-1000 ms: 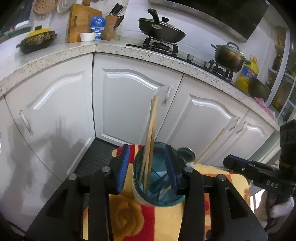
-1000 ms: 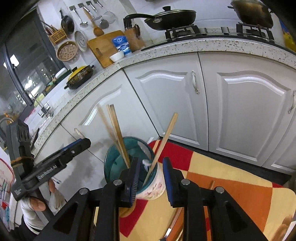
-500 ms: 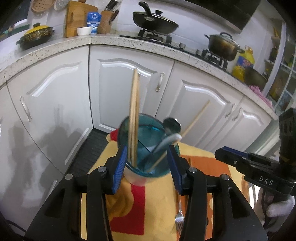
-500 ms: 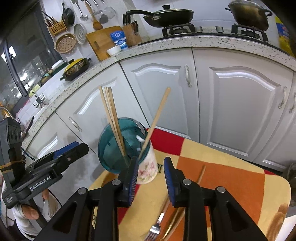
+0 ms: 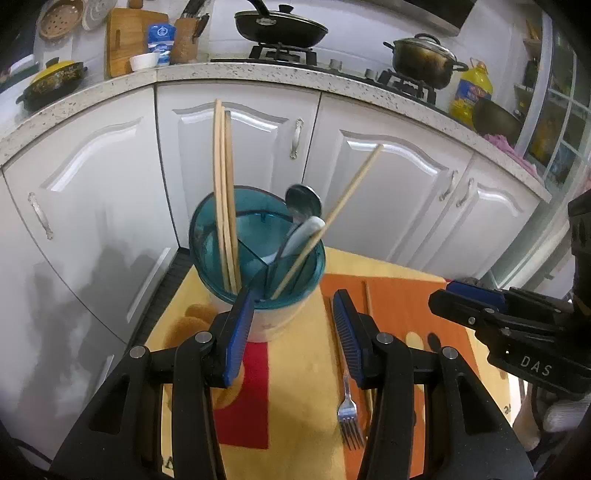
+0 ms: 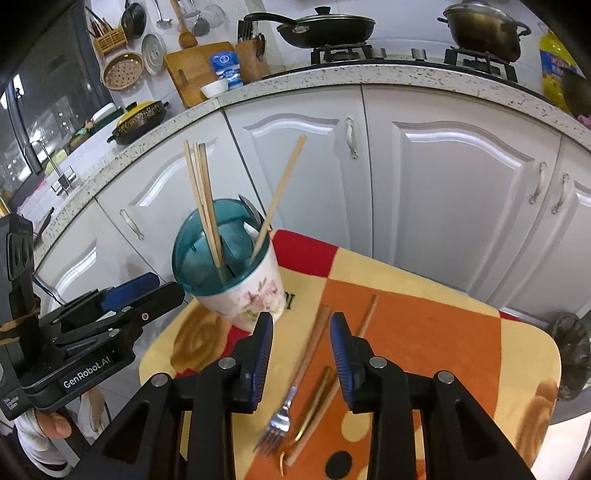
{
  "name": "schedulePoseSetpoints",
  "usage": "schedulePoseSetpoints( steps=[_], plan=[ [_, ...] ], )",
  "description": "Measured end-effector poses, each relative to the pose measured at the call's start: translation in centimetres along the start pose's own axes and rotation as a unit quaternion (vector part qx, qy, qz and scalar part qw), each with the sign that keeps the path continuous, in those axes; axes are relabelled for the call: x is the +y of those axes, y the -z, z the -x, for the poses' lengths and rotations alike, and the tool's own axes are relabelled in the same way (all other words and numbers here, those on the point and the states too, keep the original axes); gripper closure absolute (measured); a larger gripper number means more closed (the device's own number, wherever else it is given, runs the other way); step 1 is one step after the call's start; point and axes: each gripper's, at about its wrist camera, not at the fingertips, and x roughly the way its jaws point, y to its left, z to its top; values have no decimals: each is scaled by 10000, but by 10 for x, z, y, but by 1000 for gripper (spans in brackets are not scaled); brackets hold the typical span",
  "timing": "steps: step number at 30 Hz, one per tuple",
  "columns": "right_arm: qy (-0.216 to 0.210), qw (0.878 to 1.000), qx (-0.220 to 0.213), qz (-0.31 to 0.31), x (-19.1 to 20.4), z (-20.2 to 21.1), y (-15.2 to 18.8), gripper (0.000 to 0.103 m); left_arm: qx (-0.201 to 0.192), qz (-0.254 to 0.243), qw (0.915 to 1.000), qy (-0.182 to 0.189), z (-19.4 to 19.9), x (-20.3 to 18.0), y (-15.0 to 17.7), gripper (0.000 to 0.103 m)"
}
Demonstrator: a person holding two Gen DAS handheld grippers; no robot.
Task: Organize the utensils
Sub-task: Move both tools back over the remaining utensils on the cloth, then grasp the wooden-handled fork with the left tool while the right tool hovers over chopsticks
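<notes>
A white flowered utensil holder with a teal divided top (image 5: pixel 258 266) (image 6: pixel 236 291) stands at the far left of a small table. It holds several wooden chopsticks (image 5: pixel 225 184) (image 6: pixel 201 192), one slanted chopstick (image 5: pixel 332 218) (image 6: pixel 280 195) and spoons (image 5: pixel 303 206). A fork (image 5: pixel 347 402) (image 6: pixel 291 398), a gold utensil (image 6: pixel 310 410) and loose chopsticks (image 6: pixel 367 314) lie on the table. My left gripper (image 5: pixel 295 332) is open and empty just before the holder. My right gripper (image 6: pixel 301 347) is open and empty above the fork.
The table wears a yellow, orange and red cloth (image 5: pixel 306 406) (image 6: pixel 424 332). White cabinets (image 5: pixel 240 147) and a speckled countertop with pans (image 5: pixel 280 29) run behind. Each gripper shows in the other's view, the right one (image 5: pixel 509 325) and the left one (image 6: pixel 92 332).
Both grippers have pulled back and up from the holder. The slanted chopstick now stands in the holder. The fork and loose utensils on the cloth have come into view.
</notes>
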Motion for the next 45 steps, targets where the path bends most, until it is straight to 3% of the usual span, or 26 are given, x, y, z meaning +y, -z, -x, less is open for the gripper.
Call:
schedulePoseSetpoints(
  steps=[17,26,36,45],
  plan=[
    [181,9993,296,-139,-21,-4,33,69,240,-175,9995,58,-11,-19,17,59],
    [239,9986,449,-156,-25,-14,41,66,423,29,9989,184,-20,-5,25,59],
    [178,9948,930,-371,-45,-61,59,66,936,115,9950,321,-42,6,49,59],
    [17,9890,1156,-926,-69,-116,37,75,1103,87,9931,391,-58,1,49,59]
  ],
)
